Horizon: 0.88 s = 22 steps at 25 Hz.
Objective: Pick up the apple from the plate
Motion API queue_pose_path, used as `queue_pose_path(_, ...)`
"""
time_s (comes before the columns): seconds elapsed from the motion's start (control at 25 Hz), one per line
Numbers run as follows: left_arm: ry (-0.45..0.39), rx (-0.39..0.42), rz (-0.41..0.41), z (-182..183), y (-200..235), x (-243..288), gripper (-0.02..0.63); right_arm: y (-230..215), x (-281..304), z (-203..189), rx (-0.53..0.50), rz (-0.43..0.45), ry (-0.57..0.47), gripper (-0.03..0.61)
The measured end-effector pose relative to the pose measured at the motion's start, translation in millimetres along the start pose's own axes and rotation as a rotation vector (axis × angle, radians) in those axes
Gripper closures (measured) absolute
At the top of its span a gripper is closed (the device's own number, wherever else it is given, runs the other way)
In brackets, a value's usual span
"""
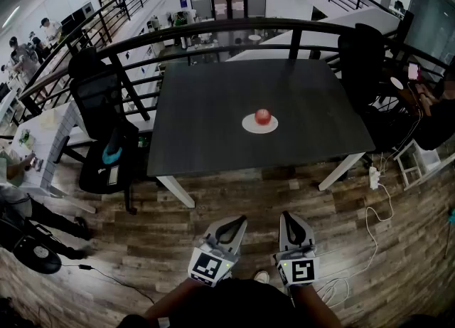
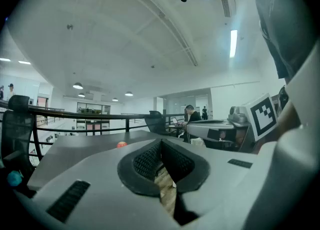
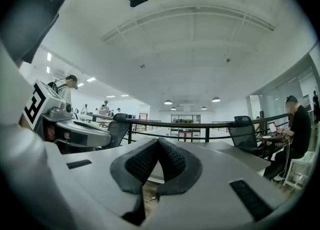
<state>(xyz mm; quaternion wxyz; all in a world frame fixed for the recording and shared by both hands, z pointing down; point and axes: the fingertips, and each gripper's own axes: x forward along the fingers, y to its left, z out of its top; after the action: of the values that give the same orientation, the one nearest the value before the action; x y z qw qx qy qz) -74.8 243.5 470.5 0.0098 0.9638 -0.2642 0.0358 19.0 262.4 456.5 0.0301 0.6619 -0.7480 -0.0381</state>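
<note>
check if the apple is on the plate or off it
On the plate: the apple sits in the middle of the white plate on the dark table, with nothing gripping it.

There was one apple (image 1: 263, 115), on one white plate (image 1: 249, 125). One dark counter (image 1: 206, 120) carried them both. Two gripping tools showed at the bottom of the head view, the left tongs (image 1: 233, 224) and the right tongs (image 1: 293, 221), and each bore one cube with square markers. At least two black office chairs stood by the counter, one at its left (image 1: 101, 99) and one at its far right corner (image 1: 361, 53). One black railing (image 1: 234, 28) curved behind. One white power strip (image 1: 373, 177) lay on the wooden floor (image 1: 142, 241). One person (image 1: 435, 117) sat at the right edge. A few more stood far off at the upper left, too small to count surely.
</note>
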Motion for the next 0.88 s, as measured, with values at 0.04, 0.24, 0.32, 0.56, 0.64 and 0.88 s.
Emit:
queue_pose_path(0.04,0.006,-0.006,0.002,-2.0,2.1,-1.9,0.591,1.7,0.6,0.3,-0.001,0.0,-0.001,0.555)
queue_pose_path(0.24,0.022,-0.024,0.001,-9.4,3.0,-9.2,0.591,11.9,-0.9,0.2,-0.012,0.011,-0.002,0.555)
queue_pose_path(0.32,0.034,-0.033,0.0,-12.0,2.8,-11.2,0.591,16.0,-1.4,1.0,-0.018,0.019,0.0,0.555)
queue_pose_path(0.56,0.045,-0.049,0.013,-17.0,13.4,-16.6,0.591,21.5,2.1,4.7,-0.017,-0.001,-0.017,0.555)
queue_pose_path(0.64,0.046,-0.055,0.018,-18.7,22.6,-20.8,0.591,27.4,7.5,4.4,-0.011,-0.01,-0.024,0.554)
queue_pose_path(0.88,0.029,-0.047,0.011,-16.2,50.1,-30.0,0.591,50.4,29.4,2.7,0.006,0.019,-0.012,0.554)
